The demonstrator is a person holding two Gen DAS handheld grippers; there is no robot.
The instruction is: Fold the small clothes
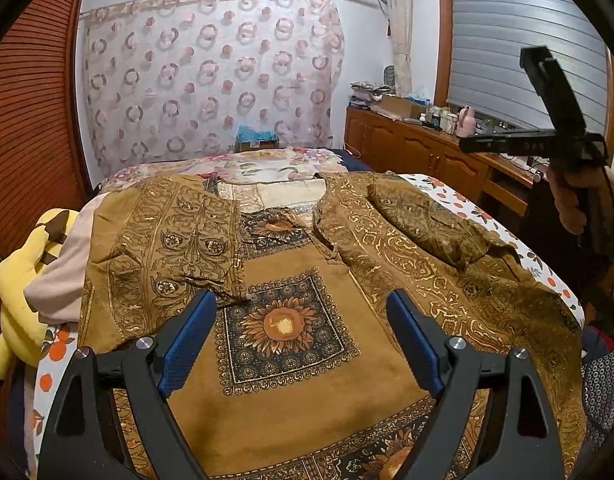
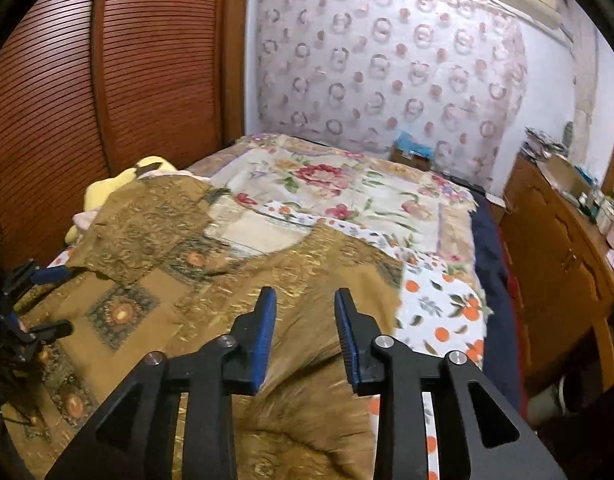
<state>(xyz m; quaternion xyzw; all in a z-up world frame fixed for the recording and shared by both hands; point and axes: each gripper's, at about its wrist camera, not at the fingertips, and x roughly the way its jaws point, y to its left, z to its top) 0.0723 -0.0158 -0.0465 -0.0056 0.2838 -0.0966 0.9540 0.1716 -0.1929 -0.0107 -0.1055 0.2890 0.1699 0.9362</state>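
A brown and gold patterned top lies spread on the bed, its neckline at the far end. Its left sleeve and right sleeve are folded in over the body. My left gripper hovers over the sunflower square in the middle, jaws wide open and empty. In the right wrist view my right gripper stands above the top's right side, jaws parted with nothing between them. The left gripper shows at the left edge there. A hand holds the right tool up at the right.
A yellow plush toy and pale cloth lie at the bed's left edge. A floral quilt covers the far half, over an orange-print sheet. A cluttered wooden dresser runs along the right; slatted wardrobe doors stand left.
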